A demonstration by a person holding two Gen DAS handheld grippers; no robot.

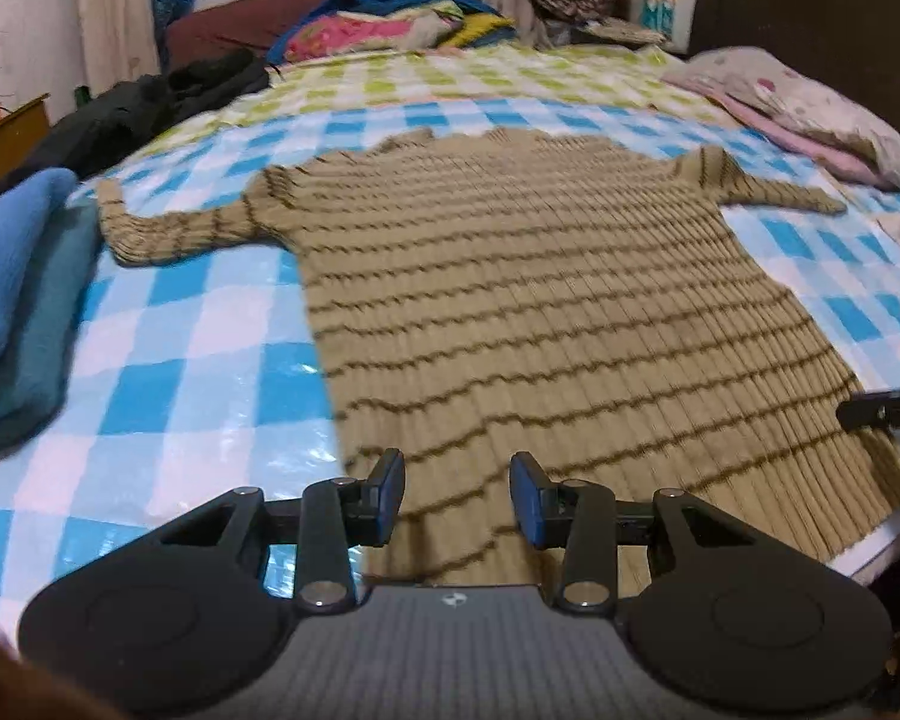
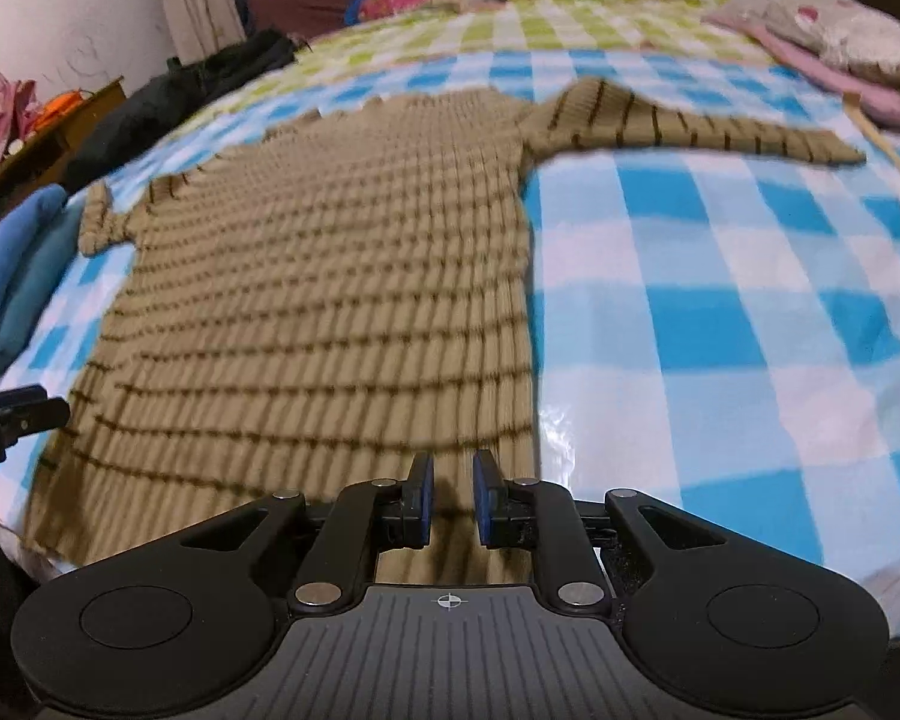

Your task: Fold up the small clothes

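sweater: tan striped knit sweater (image 1: pixel 510 300) lies flat on the blue-checked sheet (image 1: pixel 210 360), both sleeves spread out, hem toward the cameras
progress: nothing folded yet as far as visible; body and sleeves all left to do, looks like the start
left gripper (image 1: pixel 457 495): over the hem's left corner, jaws apart, nothing between the pads, angled down at the cloth
right gripper (image 2: pixel 453 498): over the hem near the sweater's right edge, jaws narrow with a clear gap, not pinching fabric
contact: cannot tell if either tip touches the knit
around: folded blue cloth (image 1: pixel 12 276) left of the sweater, pillow (image 1: pixel 810 114) far right, dark clothes (image 1: pixel 150 102) beyond
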